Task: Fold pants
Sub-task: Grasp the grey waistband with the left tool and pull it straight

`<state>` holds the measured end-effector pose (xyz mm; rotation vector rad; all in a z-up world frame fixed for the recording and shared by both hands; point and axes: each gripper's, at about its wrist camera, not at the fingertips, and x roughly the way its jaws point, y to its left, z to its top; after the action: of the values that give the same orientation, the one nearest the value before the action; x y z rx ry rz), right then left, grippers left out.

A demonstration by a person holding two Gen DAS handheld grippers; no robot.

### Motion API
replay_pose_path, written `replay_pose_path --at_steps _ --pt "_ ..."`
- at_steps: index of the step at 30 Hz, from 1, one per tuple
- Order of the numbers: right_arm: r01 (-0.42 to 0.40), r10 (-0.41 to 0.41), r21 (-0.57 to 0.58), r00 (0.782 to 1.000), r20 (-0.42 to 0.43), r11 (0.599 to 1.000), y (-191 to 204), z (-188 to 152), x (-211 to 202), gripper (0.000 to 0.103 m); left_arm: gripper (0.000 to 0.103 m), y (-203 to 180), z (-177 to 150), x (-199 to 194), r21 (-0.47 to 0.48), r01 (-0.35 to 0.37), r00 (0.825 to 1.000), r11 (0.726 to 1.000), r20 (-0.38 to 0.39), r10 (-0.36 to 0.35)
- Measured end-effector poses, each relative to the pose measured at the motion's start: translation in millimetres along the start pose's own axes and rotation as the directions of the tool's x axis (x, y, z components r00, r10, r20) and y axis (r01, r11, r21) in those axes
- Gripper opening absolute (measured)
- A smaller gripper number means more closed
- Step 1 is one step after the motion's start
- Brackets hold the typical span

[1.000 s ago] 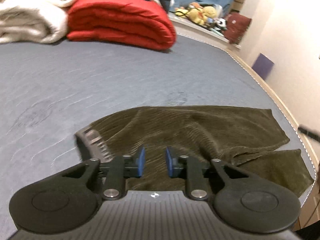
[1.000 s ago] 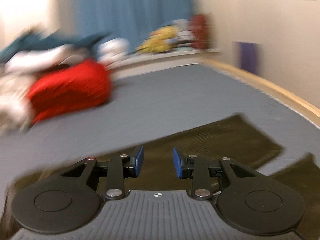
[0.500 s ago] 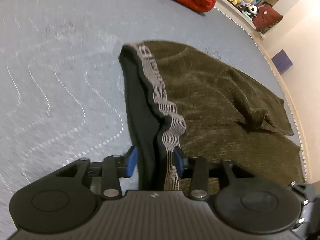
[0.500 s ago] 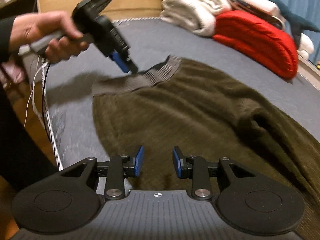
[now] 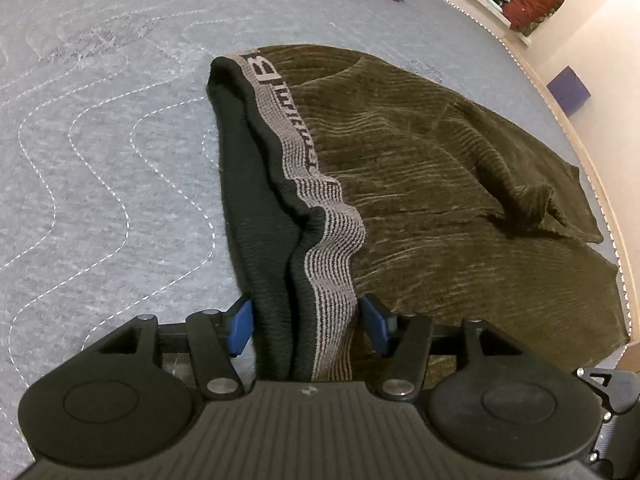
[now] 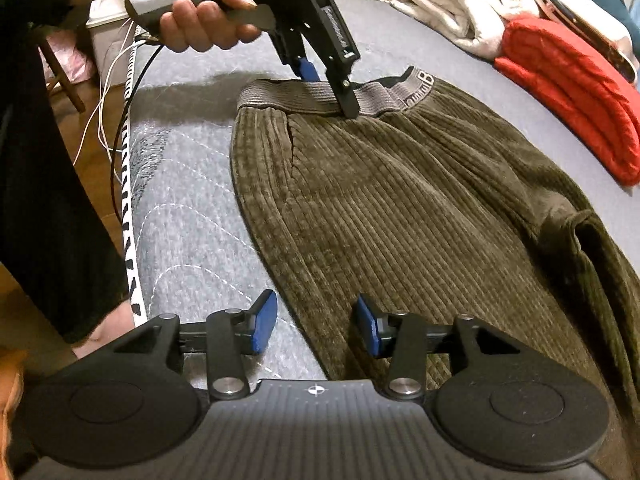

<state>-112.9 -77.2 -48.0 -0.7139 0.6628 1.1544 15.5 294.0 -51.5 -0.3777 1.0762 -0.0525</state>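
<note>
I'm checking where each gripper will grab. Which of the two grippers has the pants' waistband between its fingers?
The left gripper: the grey striped waistband runs between its opening jaws. The right gripper, also opening, straddles only the corduroy side edge of the pants.

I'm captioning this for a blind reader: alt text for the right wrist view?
Olive corduroy pants lie flat on a grey quilted mattress. The left gripper, held by a hand, straddles their waistband, while the opening right gripper straddles their near edge.
</note>
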Motion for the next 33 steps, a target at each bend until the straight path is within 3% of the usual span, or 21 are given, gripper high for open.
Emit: replay_pose_path --at_steps 1,3,6,10,13,17,19,20,21,23,24,25,27,30,33 --pt "-0.004 0.004 -0.008 1.000 0.004 1.000 1.7 1.0 2.0 0.036 0.055 -1.9 -0.5 0.4 0.005 -0.002 1.000 1.000 0.004 0.002" --pt "-0.003 0.004 -0.022 1.000 0.011 1.000 5.4 3.3 4.1 0.017 0.037 -4.8 -2.0 0.2 0.012 -0.023 1.000 1.000 0.013 0.023" --pt "-0.003 0.004 -0.078 1.000 0.016 0.997 13.1 6.9 4.8 0.010 0.021 -3.9 -0.7 -4.8 0.008 -0.023 0.999 1.000 0.026 0.023" --pt "-0.029 0.035 -0.135 0.998 0.046 0.990 22.8 15.4 -7.1 0.008 0.017 -4.8 -1.2 -34.9 0.040 0.010 0.998 0.999 0.059 -0.012" --pt "-0.073 0.088 -0.175 0.993 0.081 0.982 34.6 24.0 -26.0 0.008 0.017 -7.5 -10.7 -65.6 0.094 -0.008 0.997 0.996 0.077 0.000" --pt "-0.110 0.132 -0.200 0.986 0.102 0.974 53.0 29.9 -36.7 0.008 0.019 1.7 -25.6 -56.8 0.095 -0.061 0.998 0.994 0.006 0.061" --pt "-0.109 0.126 -0.224 0.990 0.066 0.968 61.0 27.2 -27.8 0.008 0.029 3.8 -30.6 -34.1 0.079 -0.110 0.992 0.991 -0.058 0.115" --pt "-0.098 0.111 -0.229 0.993 0.043 0.969 62.6 26.1 -21.8 0.010 0.040 1.2 -29.8 -30.0 0.089 -0.128 0.989 0.988 -0.063 0.134" --pt "-0.087 0.094 -0.215 0.995 0.022 0.973 61.7 26.4 -16.9 0.012 0.043 -2.4 -26.3 -30.3 0.103 -0.137 0.988 0.985 -0.060 0.143" --pt "-0.098 0.101 -0.160 0.995 0.011 0.982 55.9 31.8 -18.0 0.012 0.047 -6.2 -15.0 -41.8 0.089 -0.131 0.991 0.987 -0.011 0.132" --pt "-0.098 0.104 -0.134 0.994 0.038 0.986 51.3 35.7 -24.6 0.017 0.054 -3.9 -8.4 -49.4 0.060 -0.104 0.994 0.993 0.022 0.103" --pt "-0.095 0.102 -0.107 0.993 0.061 0.990 46.7 37.5 -29.6 0.024 0.057 -0.4 -2.1 -55.3 0.039 -0.081 0.995 0.996 0.055 0.079" --pt "-0.089 0.092 -0.036 0.989 0.113 0.995 34.3 43.0 -42.9 0.048 0.059 6.4 11.3 -63.1 0.002 -0.051 0.991 0.999 0.126 0.050" --pt "-0.084 0.077 0.051 0.987 0.141 0.995 13.9 43.0 -54.0 0.050 0.059 24.7 32.8 -60.4 -0.096 0.005 0.980 0.995 0.198 0.014" --pt "-0.066 0.048 0.124 0.988 0.144 0.990 -3.0 37.6 -56.9 0.050 0.059 42.3 54.3 -39.8 -0.201 0.010 0.973 0.980 0.227 0.037"
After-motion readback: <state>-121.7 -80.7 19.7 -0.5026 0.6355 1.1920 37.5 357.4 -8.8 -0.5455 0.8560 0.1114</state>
